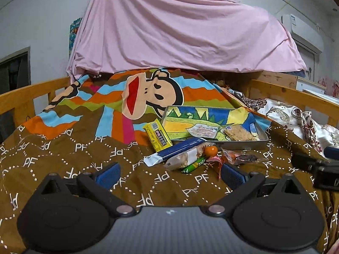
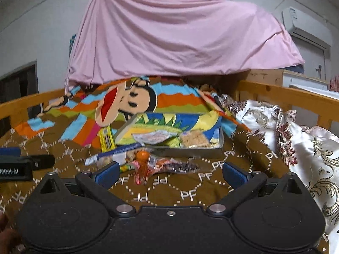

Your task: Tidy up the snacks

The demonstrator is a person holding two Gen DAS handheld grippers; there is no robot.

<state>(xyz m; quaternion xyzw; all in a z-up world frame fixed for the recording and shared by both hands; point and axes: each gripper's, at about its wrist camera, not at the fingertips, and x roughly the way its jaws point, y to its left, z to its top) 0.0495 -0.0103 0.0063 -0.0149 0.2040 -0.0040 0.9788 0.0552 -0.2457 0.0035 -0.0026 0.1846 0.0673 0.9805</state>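
Observation:
A metal tray [image 1: 243, 145] [image 2: 190, 149] with a colourful printed bottom lies on the bed, holding a white packet [image 1: 202, 130] and a crumbly biscuit bar [image 1: 240, 133] [image 2: 193, 140]. In front of it several snacks are piled: a yellow packet [image 1: 157, 137] [image 2: 107, 140], a blue-white packet [image 1: 173, 151], a small orange ball [image 1: 211, 150] [image 2: 142, 155], a green stick [image 1: 193, 165] and a dark clear-wrapped snack [image 1: 243, 157] [image 2: 180, 166]. My left gripper [image 1: 169, 174] is open, just short of the pile. My right gripper [image 2: 169, 173] is open, with the pile's near edge between its blue pads.
The brown patterned blanket [image 1: 74, 158] covers the bed inside wooden rails [image 1: 25, 97] [image 2: 286, 94]. A pink sheet [image 1: 180, 27] hangs behind. A floral pillow [image 2: 307, 144] lies at the right. The other gripper shows at each view's edge: [image 1: 317, 165], [image 2: 21, 165].

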